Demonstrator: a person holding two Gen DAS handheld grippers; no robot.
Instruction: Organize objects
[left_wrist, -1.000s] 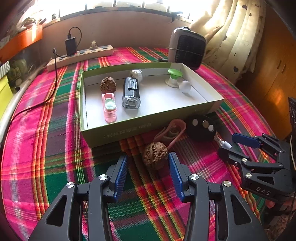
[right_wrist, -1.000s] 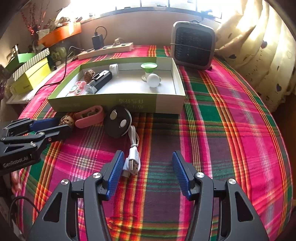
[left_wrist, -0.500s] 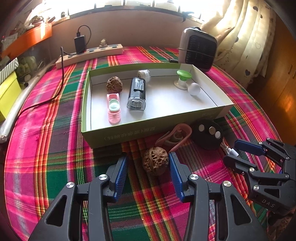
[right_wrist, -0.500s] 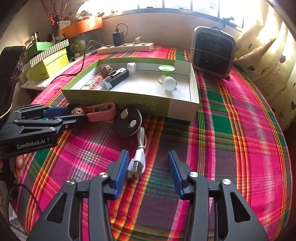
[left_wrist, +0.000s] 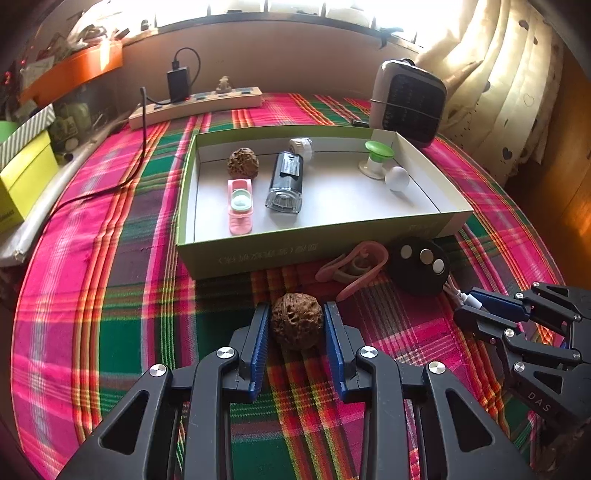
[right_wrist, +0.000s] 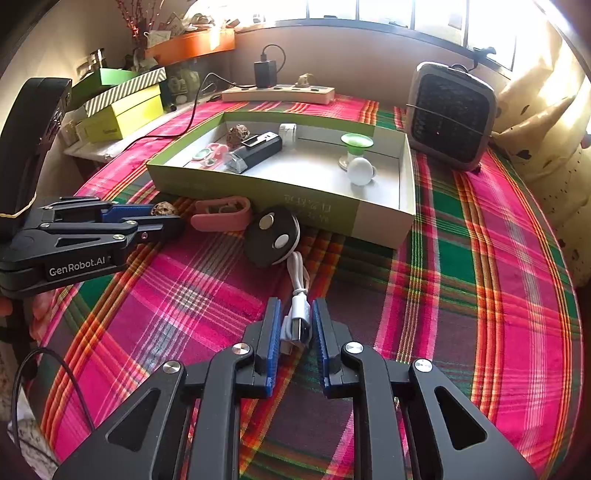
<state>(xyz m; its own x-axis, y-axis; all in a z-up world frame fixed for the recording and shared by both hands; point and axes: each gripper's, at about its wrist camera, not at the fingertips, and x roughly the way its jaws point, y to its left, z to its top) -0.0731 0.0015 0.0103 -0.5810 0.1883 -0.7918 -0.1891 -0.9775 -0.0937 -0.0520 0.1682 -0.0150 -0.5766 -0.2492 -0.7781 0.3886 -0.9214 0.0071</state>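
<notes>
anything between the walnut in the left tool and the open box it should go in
Only the box's near wall stands between the walnut and the white box floor; the walnut would have to go over it. The left tool is closing on the walnut. Inside, a bare patch lies right of the black device. The pink clip lies off to the right.

Left gripper (left_wrist: 296, 332): black angular linkage arms with triangular cutouts, silver round screws at pivots, ribbed blue pads (left_wrist: 258, 341) on inner finger faces. White "GenRobot.AI" lettering on side, seen from right wrist view. Right gripper (right_wrist: 295, 332): same black frame, silver screws, blue ribbed pads; "DAS" printed on side. Thin black cable loops near left edge.
</notes>
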